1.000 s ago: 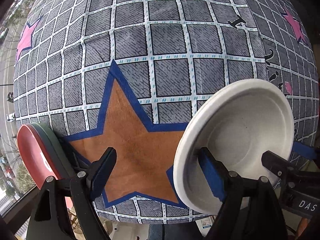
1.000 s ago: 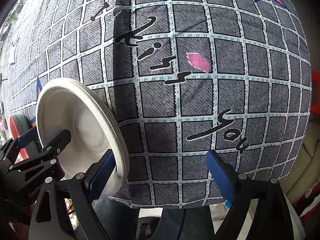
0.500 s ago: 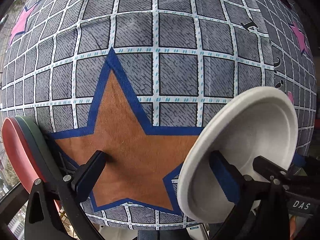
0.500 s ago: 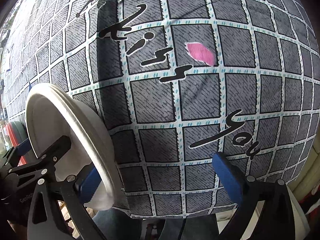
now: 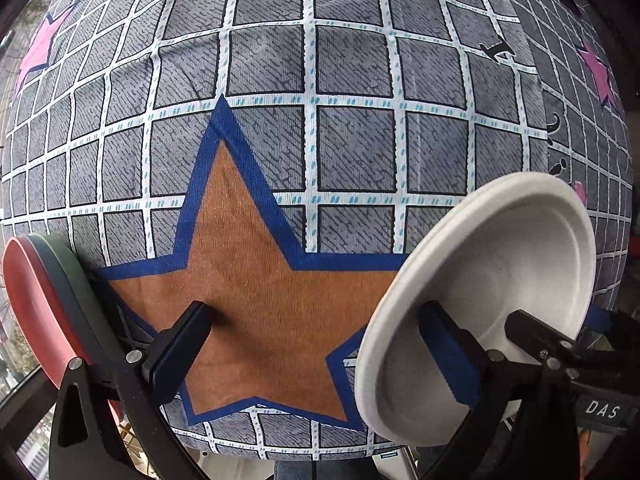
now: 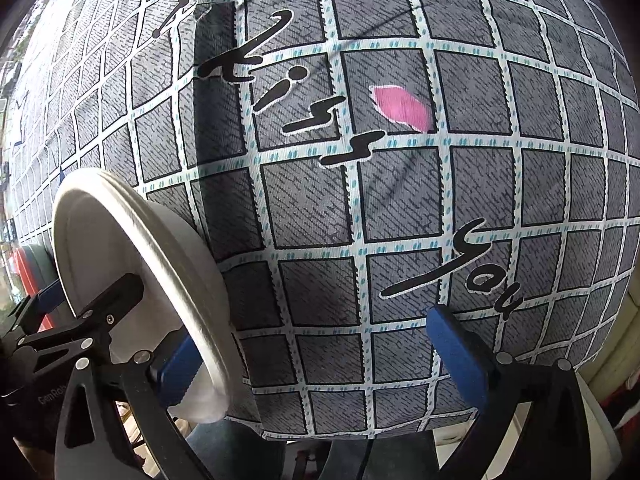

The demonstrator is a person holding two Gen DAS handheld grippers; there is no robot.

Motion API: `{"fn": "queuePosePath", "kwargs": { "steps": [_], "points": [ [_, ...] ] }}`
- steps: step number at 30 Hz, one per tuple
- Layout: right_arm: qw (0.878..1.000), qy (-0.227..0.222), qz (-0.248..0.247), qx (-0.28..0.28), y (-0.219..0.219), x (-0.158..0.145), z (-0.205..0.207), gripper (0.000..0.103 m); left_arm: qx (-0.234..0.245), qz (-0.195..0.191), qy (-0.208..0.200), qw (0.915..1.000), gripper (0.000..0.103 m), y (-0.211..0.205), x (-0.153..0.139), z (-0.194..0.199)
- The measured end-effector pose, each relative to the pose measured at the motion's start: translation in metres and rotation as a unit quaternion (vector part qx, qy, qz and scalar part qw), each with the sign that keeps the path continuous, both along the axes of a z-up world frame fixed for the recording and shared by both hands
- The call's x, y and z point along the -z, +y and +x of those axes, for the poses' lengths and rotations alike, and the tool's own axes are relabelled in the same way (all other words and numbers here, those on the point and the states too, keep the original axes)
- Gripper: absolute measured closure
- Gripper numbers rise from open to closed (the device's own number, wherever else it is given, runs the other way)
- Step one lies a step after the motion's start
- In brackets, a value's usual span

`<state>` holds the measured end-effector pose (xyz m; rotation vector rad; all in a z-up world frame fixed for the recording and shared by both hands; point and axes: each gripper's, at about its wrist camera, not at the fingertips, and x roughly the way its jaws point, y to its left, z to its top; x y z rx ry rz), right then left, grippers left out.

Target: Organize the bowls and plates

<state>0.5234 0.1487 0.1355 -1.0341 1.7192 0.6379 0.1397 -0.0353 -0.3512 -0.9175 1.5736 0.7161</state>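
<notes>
Left gripper (image 5: 316,356), jaws wide, is holding nothing; white plate (image 5: 492,300) at four o'clock is probably awaiting stacking; right gripper (image 6: 320,356) likewise gaping.

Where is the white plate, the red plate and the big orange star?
white plate (image 5: 520,272), left wrist view, on its inner face.
red plate (image 5: 28,300), left wrist view, on its red face.
orange star (image 5: 260,280), left wrist view, on the star's middle.

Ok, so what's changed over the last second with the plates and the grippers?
The left gripper and right gripper moved closer to the checked cloth; its orange star and lettering look larger. Nothing grasped or released: the white plate stays tilted on edge between the open grippers, red and green plates at far left.
</notes>
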Motion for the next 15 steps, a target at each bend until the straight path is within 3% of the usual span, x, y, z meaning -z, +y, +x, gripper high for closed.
{"fn": "queuePosePath", "kwargs": {
  "steps": [8, 15],
  "points": [
    [1.0, 0.002, -0.005, 0.009, -0.013, -0.006, -0.023, 0.0, -0.003, -0.006, 0.002, 1.0, 0.0, -0.001, -0.004, 0.002],
    [1.0, 0.01, -0.019, 0.01, 0.003, 0.002, -0.011, 0.0, -0.006, -0.022, 0.013, 0.9997, 0.0, 0.009, 0.001, 0.008]
  ]
}}
